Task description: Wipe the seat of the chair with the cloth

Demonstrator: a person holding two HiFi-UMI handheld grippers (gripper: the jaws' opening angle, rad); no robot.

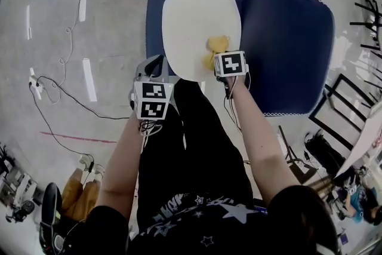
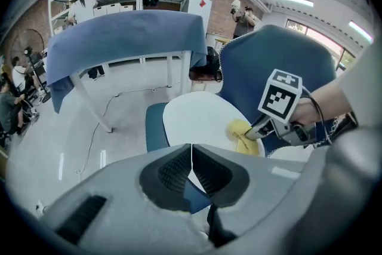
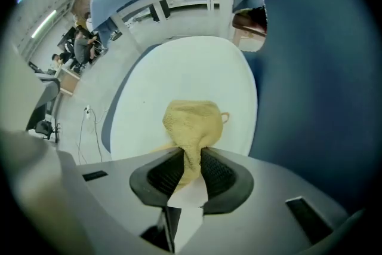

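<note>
1. Right hand-held gripper (image 3: 191,159) clamped on the yellow cloth (image 3: 192,122), which sits bunched on the white seat (image 3: 179,74) near its edge. Pinch is narrow, so drag could pull the cloth out.
2. Balled cloth means little contact; patches may stay unwiped.
3. Left hand-held gripper (image 2: 191,158) has jaws together, empty, off the seat. Seat is unbraced and may shift.

My cloth (image 3: 190,122) is yellow with a fine knit texture. The chair's seat (image 3: 179,68) is plain white and its back (image 1: 292,39) dark blue with a white stitched edge. My left gripper (image 2: 191,158) and right gripper (image 3: 192,167) are grey with black ribbed pads (image 3: 162,175). Their cubes (image 1: 230,64) bear black-and-white square markers. My trousers (image 1: 191,140) are black, and my shirt (image 1: 203,215) is black with pale stars.
</note>
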